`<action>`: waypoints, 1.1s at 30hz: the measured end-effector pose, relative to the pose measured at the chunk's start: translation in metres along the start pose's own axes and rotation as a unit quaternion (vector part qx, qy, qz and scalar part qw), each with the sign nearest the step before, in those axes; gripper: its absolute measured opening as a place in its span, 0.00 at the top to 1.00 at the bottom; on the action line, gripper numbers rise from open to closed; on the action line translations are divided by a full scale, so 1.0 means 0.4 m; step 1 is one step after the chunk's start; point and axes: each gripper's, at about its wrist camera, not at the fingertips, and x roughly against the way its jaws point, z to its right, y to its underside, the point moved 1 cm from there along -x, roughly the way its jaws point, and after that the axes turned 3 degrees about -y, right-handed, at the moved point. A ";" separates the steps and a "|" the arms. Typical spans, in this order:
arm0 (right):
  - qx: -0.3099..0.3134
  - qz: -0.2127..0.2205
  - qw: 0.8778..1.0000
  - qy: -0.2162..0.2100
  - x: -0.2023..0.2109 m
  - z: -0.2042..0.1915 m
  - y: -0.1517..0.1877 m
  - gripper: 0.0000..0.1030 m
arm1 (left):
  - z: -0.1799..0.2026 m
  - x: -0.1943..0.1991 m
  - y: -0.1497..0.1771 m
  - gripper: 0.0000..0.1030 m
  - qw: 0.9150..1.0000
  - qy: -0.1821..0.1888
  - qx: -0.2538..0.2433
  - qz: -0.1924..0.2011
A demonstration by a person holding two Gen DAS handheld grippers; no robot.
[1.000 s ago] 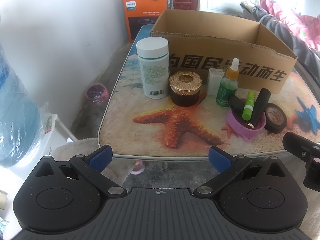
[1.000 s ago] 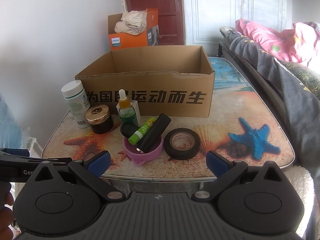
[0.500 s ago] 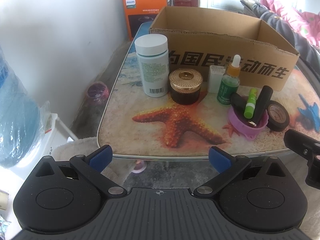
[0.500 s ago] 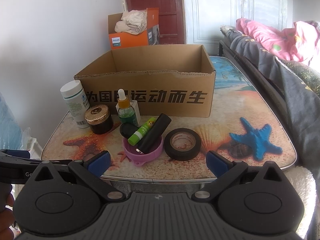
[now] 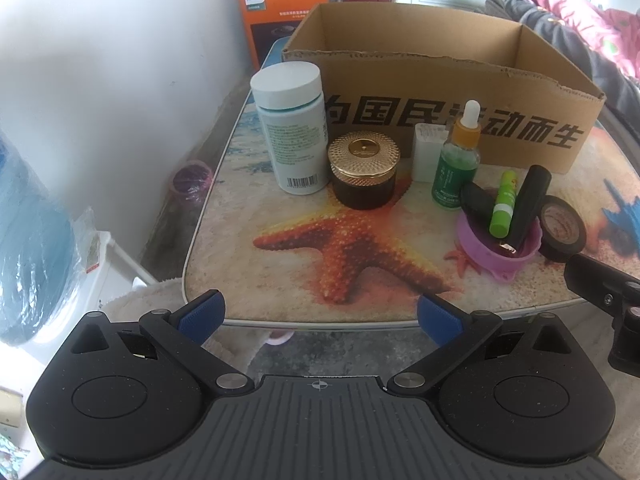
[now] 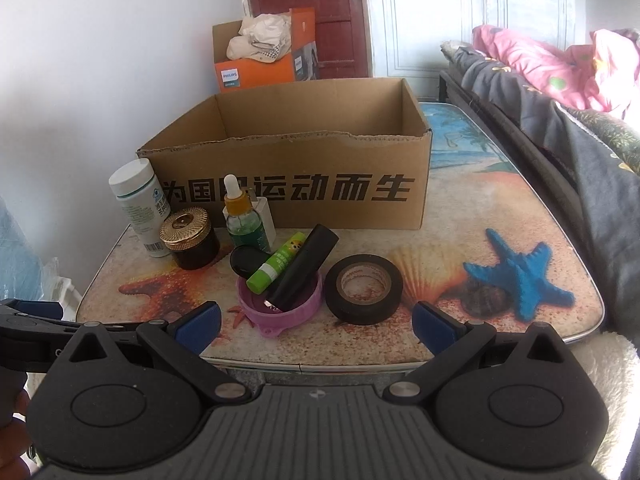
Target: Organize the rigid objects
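Left gripper: jaws spread wide, empty, held short of the table edge.
Right gripper: jaws likewise spread, holding nothing, facing the pink bowl.
Objects: white bottle, gold-lidded jar, dropper bottle, the bowl (holding a green tube and black tube) and tape roll, all standing in front of the cardboard box.
Box: open-topped; no contents visible from here.
Step judged: approach for a first pick.
Advice: start with an outer item, such as the tape roll, keeping clear of its neighbours; close across its rim.
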 end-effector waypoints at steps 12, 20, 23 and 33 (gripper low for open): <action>-0.023 0.023 0.999 -0.012 -0.028 0.049 -0.024 0.00 | 0.045 -0.002 -0.040 0.00 0.999 0.017 -0.034 0.039; -0.091 0.061 0.991 -0.077 -0.035 0.145 -0.060 0.06 | 0.093 0.044 -0.071 0.01 0.984 0.116 -0.078 0.112; -0.125 0.059 0.983 -0.122 -0.057 0.182 -0.079 0.16 | 0.120 0.044 -0.081 0.04 0.975 0.158 -0.090 0.128; -0.201 0.017 0.955 -0.219 -0.195 0.239 -0.108 0.39 | 0.245 0.003 -0.098 0.54 0.955 0.219 -0.155 0.125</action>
